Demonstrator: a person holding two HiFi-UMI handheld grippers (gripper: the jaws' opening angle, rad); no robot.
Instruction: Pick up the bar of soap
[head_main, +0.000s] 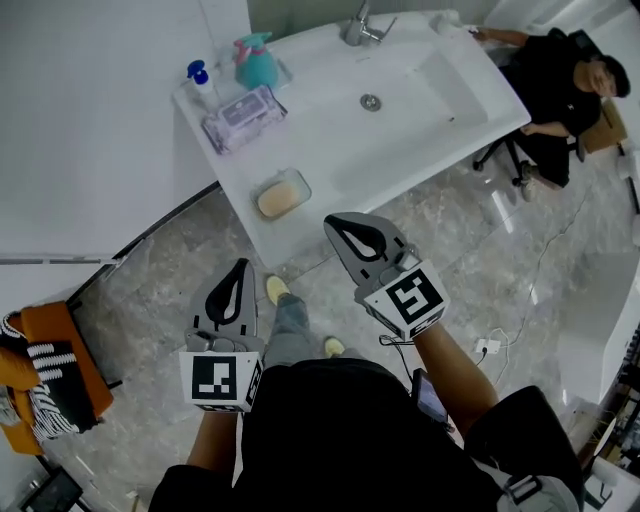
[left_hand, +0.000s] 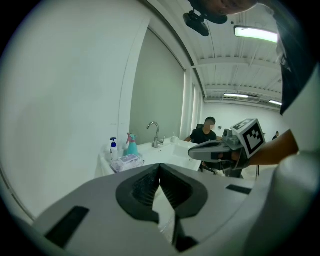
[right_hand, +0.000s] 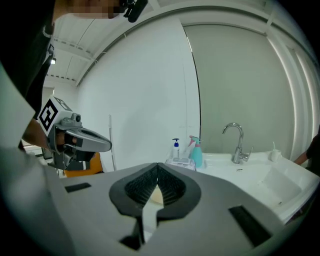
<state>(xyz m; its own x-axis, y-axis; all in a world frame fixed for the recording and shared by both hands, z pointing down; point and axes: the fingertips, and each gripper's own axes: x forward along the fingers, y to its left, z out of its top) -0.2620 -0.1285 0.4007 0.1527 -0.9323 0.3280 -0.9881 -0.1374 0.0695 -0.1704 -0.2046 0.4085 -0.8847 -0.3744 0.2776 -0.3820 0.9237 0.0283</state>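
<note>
Sitting in its dish (head_main: 301, 181) at the near edge of the bench (head_main: 330, 130), frame centre-left, the bar of soap (head_main: 279, 199) could be shoved off if the closed, empty left claw (head_main: 238, 268) and right claw (head_main: 338, 226) arrive unopened.

Head view peers steeply down from high over the long white sink counter (head_main: 320, 130). Left gripper (head_main: 240, 270) and right gripper (head_main: 338, 226) cameras sit low off its near end, facing its curved chrome tap (left_hand: 154, 131), which all three views share.

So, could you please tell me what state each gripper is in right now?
Left gripper: closed, holding nothing.
Right gripper: closed, holding nothing.
</note>
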